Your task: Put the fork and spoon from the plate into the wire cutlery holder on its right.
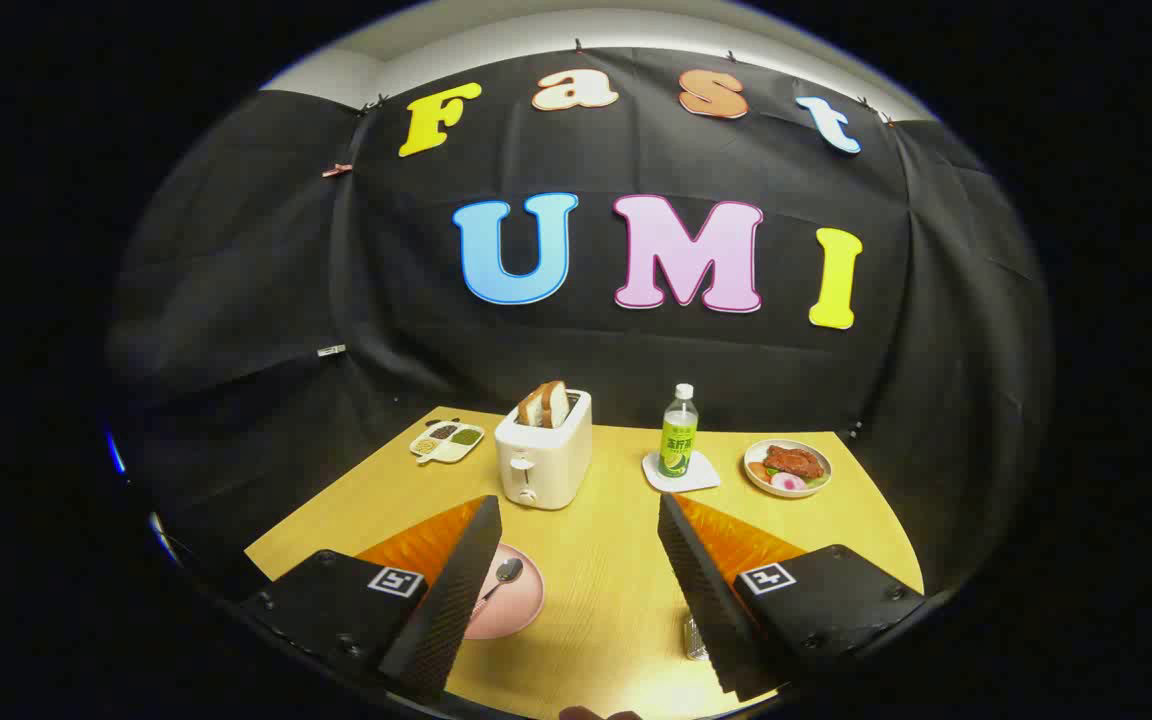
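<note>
My gripper (pixel 581 515) is open, its two black ribbed fingers held wide apart above the yellow table with nothing between them. A pink plate (pixel 516 605) lies just inside the left finger (pixel 456 590), which covers part of it. A metal spoon (pixel 504 575) rests on the plate, its bowl pointing away from me; I cannot make out the fork. A bit of the wire cutlery holder (pixel 696 638) peeks out beside the right finger (pixel 706 590), which hides most of it.
Beyond the fingers stand a white toaster (pixel 544 462) with bread slices, a green bottle (pixel 678 432) on a white coaster, a plate of food (pixel 787 468) at the far right and a small sauce tray (pixel 447 441) at the far left.
</note>
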The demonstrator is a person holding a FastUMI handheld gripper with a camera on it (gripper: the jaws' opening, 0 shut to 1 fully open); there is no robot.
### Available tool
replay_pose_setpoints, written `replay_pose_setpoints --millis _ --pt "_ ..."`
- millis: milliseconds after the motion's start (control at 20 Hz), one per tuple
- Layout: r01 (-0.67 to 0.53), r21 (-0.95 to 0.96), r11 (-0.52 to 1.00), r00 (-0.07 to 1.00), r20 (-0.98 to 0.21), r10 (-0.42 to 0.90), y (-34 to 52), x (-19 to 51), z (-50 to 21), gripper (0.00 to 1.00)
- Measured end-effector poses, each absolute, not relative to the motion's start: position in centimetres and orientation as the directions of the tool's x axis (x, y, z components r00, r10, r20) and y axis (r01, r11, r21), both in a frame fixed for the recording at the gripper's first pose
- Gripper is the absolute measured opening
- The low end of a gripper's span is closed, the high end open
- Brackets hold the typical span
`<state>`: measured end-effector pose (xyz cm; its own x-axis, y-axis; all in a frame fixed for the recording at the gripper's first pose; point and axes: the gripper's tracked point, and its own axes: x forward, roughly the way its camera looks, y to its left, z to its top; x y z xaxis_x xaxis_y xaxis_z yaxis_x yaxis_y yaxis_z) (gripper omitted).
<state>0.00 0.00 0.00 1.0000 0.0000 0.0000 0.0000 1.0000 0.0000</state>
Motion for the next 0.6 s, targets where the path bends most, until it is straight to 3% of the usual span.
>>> replay_pose_setpoints --millis 600 --pt "-0.038 -0.008 0.999 0.999 -0.015 0.038 1.2 -0.5 -0.2 0.98"
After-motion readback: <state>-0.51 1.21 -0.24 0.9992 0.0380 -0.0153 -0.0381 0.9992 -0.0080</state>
